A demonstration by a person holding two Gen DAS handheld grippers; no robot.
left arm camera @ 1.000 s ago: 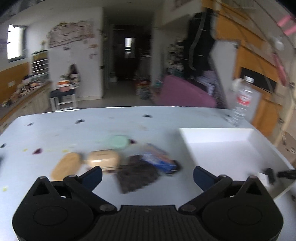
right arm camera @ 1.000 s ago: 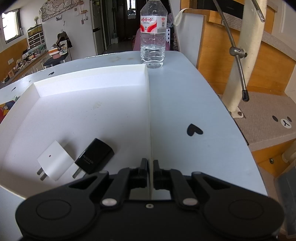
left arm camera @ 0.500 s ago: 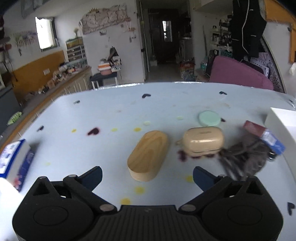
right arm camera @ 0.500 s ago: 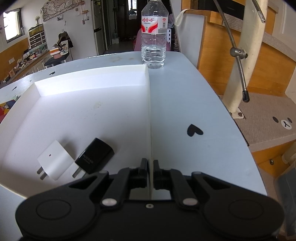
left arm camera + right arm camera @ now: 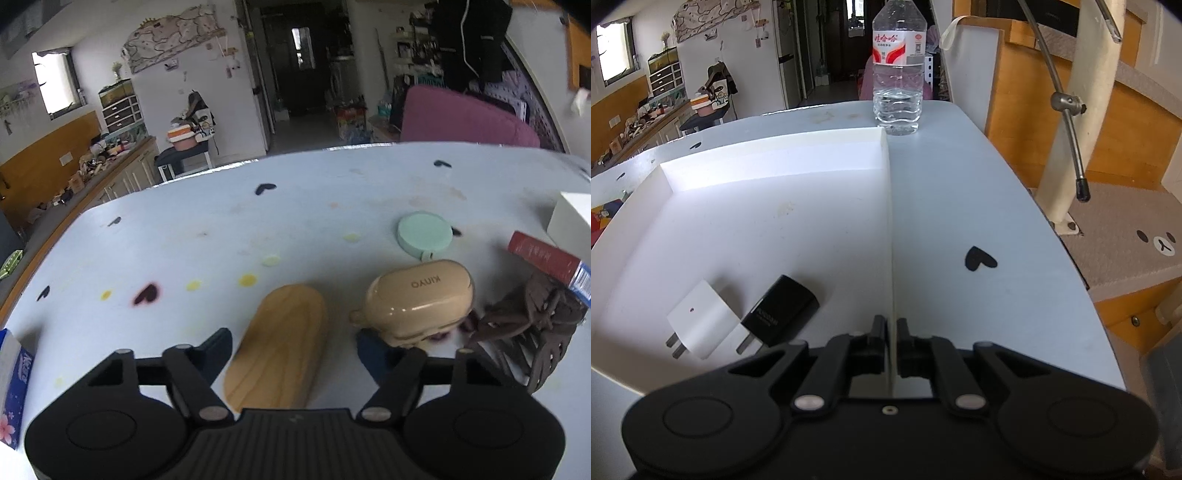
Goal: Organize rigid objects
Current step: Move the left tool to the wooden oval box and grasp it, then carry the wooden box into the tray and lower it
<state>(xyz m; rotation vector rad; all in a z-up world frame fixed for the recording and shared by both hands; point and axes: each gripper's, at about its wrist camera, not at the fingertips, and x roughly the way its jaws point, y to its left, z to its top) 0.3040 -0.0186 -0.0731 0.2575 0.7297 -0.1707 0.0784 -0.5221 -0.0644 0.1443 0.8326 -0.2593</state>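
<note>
Two plugs are already in the white tray (image 5: 775,206): a white plug (image 5: 701,321) and a black plug (image 5: 781,315) lie side by side near its front. More things wait out on the pale table (image 5: 221,229): a long wooden case (image 5: 280,347), a tan earbud case (image 5: 421,299), a round green disc (image 5: 424,232), a red and blue box (image 5: 546,260) and a dark brown woven thing (image 5: 532,328). So the job looks only partly done, with most of the pile left to move. The left gripper (image 5: 295,347) is down low over the wooden case. Its jaws have just been closing, and the case lies right between them, pointing away from the gripper. The pads sit at each side of the case, but they do not look pressed on it yet, so I would call this gripper open. The earbud case sits just beside the right pad. The right gripper (image 5: 892,328) is squeezed shut on the thin right wall of the tray, near its front corner. A water bottle (image 5: 897,74) stands behind the tray
</note>
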